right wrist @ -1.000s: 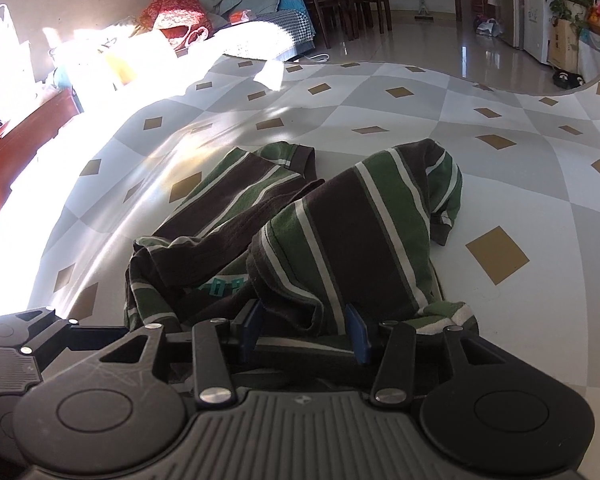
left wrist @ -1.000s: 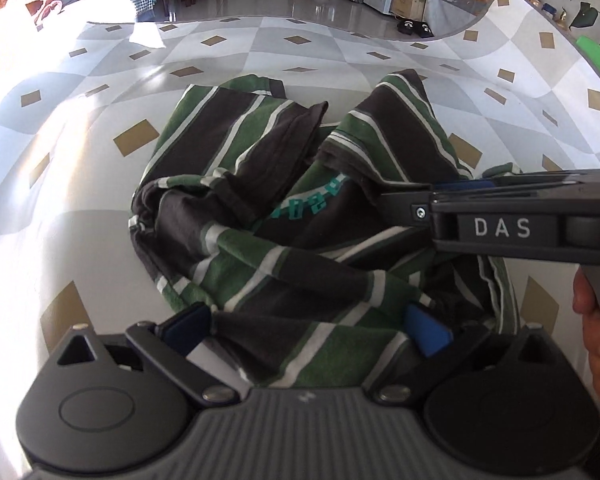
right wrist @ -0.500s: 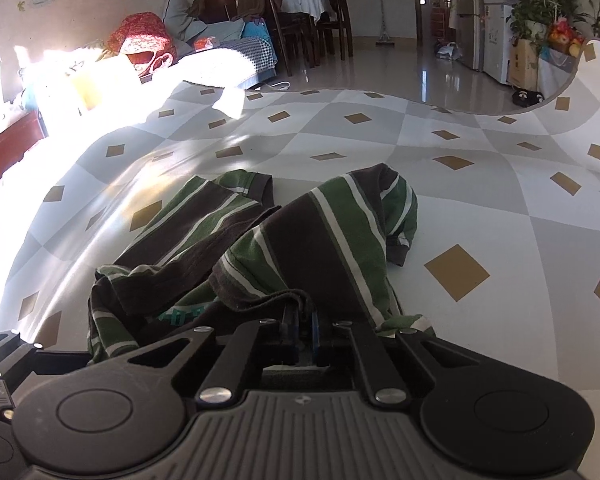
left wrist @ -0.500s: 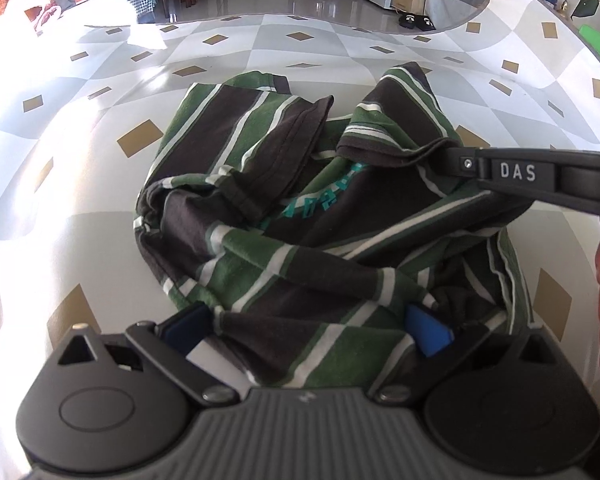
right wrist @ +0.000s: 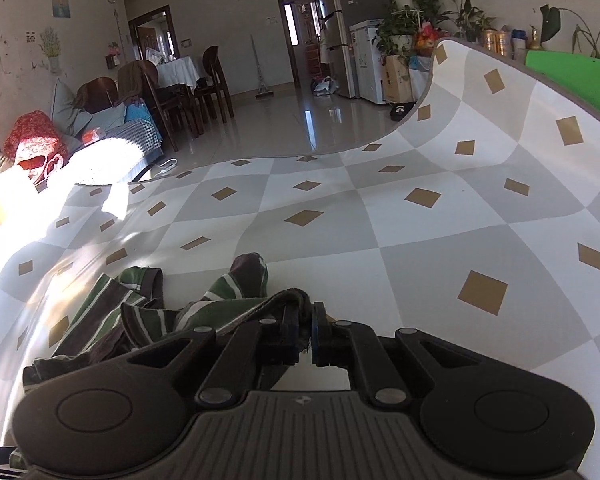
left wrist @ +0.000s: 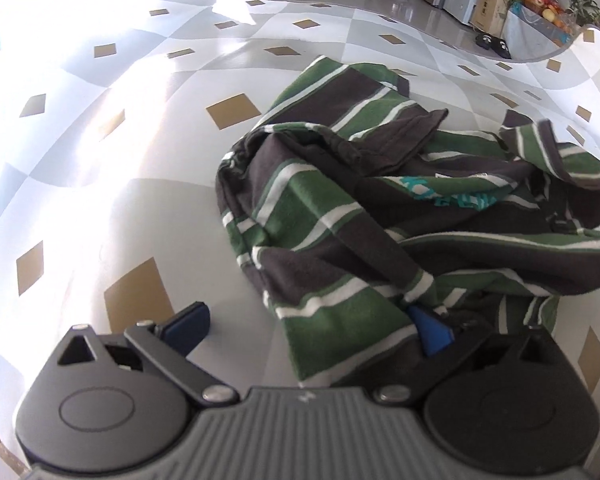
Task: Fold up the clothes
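Green, brown and white stripes mark the shirt (left wrist: pixel 400 216), which lies crumpled on the checked cloth (left wrist: pixel 140 128) covering the table. Our left gripper (left wrist: pixel 312 326) stands spread wide at the shirt's near edge, one blue pad (left wrist: pixel 188 322) on bare cloth and the other against the fabric. Our right gripper (right wrist: pixel 306 334) is pressed together, pinching a fold of the shirt (right wrist: pixel 236 300) raised above the heap.
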